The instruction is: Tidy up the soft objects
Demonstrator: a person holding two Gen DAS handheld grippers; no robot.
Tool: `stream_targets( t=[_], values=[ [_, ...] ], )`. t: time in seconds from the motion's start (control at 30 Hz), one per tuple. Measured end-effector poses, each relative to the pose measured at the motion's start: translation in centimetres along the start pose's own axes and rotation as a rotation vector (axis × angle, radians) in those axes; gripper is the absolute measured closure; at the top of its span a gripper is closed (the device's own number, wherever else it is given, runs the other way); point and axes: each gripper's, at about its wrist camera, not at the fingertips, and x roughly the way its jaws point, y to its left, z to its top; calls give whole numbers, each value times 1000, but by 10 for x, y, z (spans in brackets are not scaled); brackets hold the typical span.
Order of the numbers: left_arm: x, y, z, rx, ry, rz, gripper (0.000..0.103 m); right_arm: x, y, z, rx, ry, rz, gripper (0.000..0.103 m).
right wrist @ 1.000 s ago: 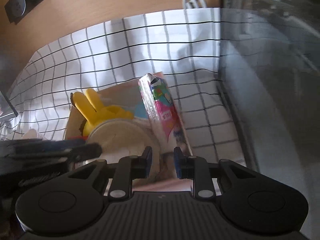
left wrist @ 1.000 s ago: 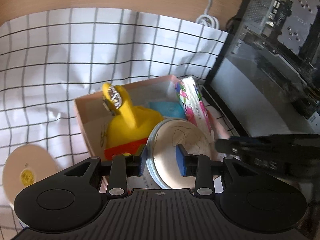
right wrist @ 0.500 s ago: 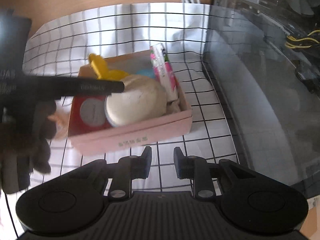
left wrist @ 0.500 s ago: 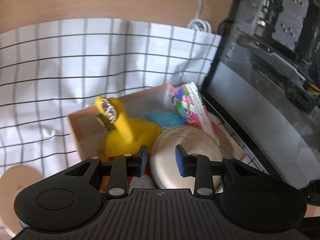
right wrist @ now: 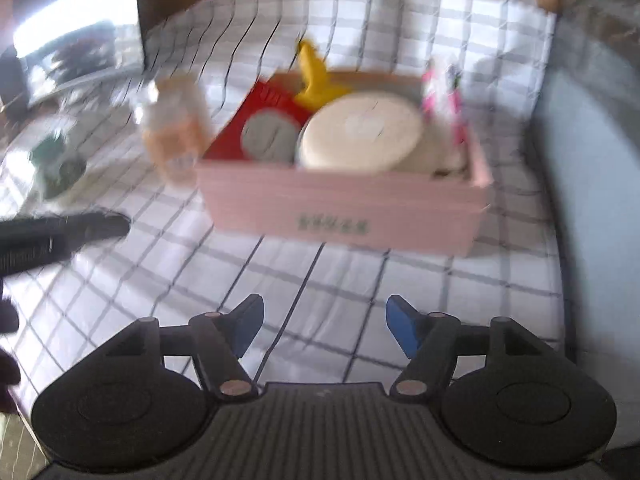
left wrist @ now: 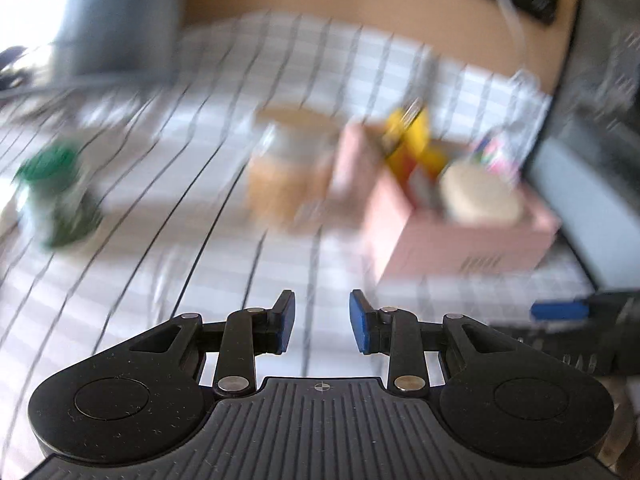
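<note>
The pink box [right wrist: 344, 208] sits on the white cloth with black lines [right wrist: 360, 288], and it is full of soft things. A yellow toy [right wrist: 316, 76] sticks up at the back. A round cream cushion [right wrist: 360, 136] lies in the middle, next to a red thing with a grey circle [right wrist: 264, 128]. A pink and white packet [right wrist: 444, 96] stands at the right end of the box.

The right claw [right wrist: 323, 330] is above the cloth in front of the box. Its blue fingers are wide apart and hold nothing.

The left claw [left wrist: 322, 322] is over bare cloth too, with a gap between its fingers and nothing in it. Its picture is very blurry.

Just left of the box stands an orange jar [right wrist: 176, 132]. Farther left is something green [left wrist: 56, 196], too blurry to name.
</note>
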Motion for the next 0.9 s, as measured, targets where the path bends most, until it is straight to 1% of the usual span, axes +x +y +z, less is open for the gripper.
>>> stream_targets(
  t=[0.03,0.07,0.1,0.13,0.2,0.23,0.27,0.3,0.4,0.5,0.6,0.73,0.83,0.9],
  values=[
    [1,-2,-9,-3,15,35,70,3,1,-3,-15,-22,5,29],
    [2,-4,-14,-2,25,60,70,4,3,-5,-33,-40,-1,21],
    [4,-7,-19,-4,38,77,70,7,4,-6,-47,-33,-4,16],
    [4,-9,-24,-7,36,88,69,8,6,-8,-67,-45,-7,14],
    [4,-20,-29,17,4,111,63,12,8,-9,-92,-59,-34,2],
    [5,-25,-30,27,-5,122,58,14,6,-10,-84,-59,-43,0],
    [7,-31,-31,41,-16,130,55,15,1,-11,-65,-72,-31,0],
    [9,-37,-31,54,-26,137,54,16,-4,-12,-59,-89,-42,0],
    [15,-48,-33,38,-53,148,54,17,-10,-12,-63,-111,-36,0],
    [19,-58,-38,50,-83,155,53,18,-12,-12,-65,-128,-35,0],
    [22,-65,-40,40,-101,164,53,20,-14,-15,-69,-165,-30,0],
    [22,-68,-40,28,-102,176,53,21,-17,-18,-55,-191,-42,0],
    [21,-65,-41,18,-106,166,53,21,-17,-19,-52,-198,-45,0],
    [20,-65,-43,32,-111,165,53,21,-17,-19,-50,-199,-41,0]
  ],
)
